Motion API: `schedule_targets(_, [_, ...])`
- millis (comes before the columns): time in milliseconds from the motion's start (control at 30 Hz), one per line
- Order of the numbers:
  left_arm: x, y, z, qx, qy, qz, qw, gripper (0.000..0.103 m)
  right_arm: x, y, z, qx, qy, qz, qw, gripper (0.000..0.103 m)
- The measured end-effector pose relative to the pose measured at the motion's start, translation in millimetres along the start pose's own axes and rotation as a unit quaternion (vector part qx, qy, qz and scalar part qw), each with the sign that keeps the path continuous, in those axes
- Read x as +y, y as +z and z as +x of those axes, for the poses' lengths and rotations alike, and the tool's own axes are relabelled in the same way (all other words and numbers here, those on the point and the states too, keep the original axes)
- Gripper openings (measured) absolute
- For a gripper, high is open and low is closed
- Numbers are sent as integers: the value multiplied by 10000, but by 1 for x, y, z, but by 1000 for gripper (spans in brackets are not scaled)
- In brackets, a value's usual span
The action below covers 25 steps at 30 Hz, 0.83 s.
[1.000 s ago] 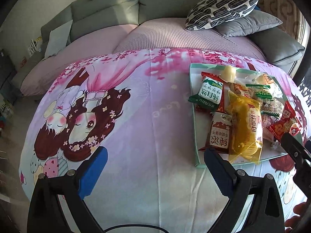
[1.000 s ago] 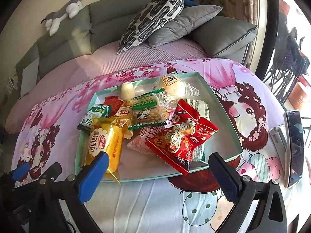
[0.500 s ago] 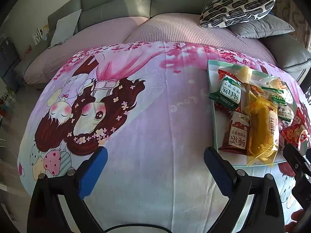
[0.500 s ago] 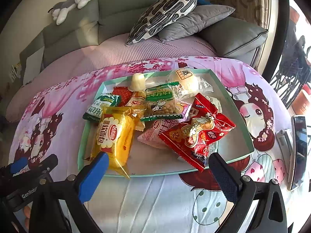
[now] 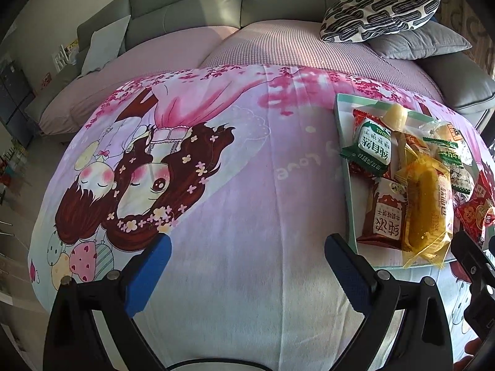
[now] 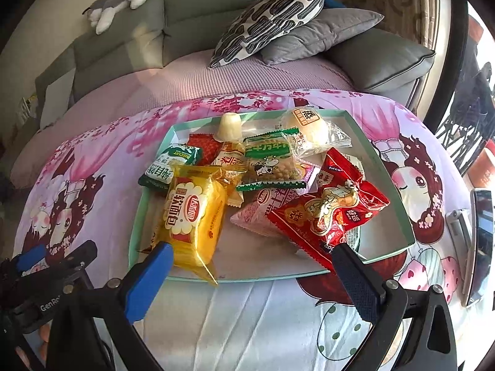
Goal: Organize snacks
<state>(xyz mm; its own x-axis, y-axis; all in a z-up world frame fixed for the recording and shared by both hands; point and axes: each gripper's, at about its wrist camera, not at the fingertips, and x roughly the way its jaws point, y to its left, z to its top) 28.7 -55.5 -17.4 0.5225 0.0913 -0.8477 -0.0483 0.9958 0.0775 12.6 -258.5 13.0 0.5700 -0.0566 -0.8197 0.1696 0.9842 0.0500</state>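
1. Blue-padded right gripper [image 6: 250, 273], jaws spread wide and holding nothing, hangs at lower frame over the near rim of the shallow mint-green tray [image 6: 399, 204].
2. Heaped in the tray at mid frame: a yellow soft-bread packet [image 6: 195, 216], a red crinkled foil bag [image 6: 331, 213] and a green-edged biscuit pack [image 6: 272, 164]. The heap fits sorting either pending or finished; any pick needs the jaws centred on one packet.
3. The left wrist view alone shows the left gripper [image 5: 247, 267], also parted and empty, over bare cartoon-print cloth [image 5: 247, 160]; only the right view shows the dark phone [image 6: 482, 235] at right.
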Motion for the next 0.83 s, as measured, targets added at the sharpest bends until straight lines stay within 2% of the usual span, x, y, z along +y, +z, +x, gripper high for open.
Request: schedule_targets(833, [0, -2, 4, -190, 105, 69, 9997, 99, 1, -6, 12, 78, 16, 10, 10000, 103])
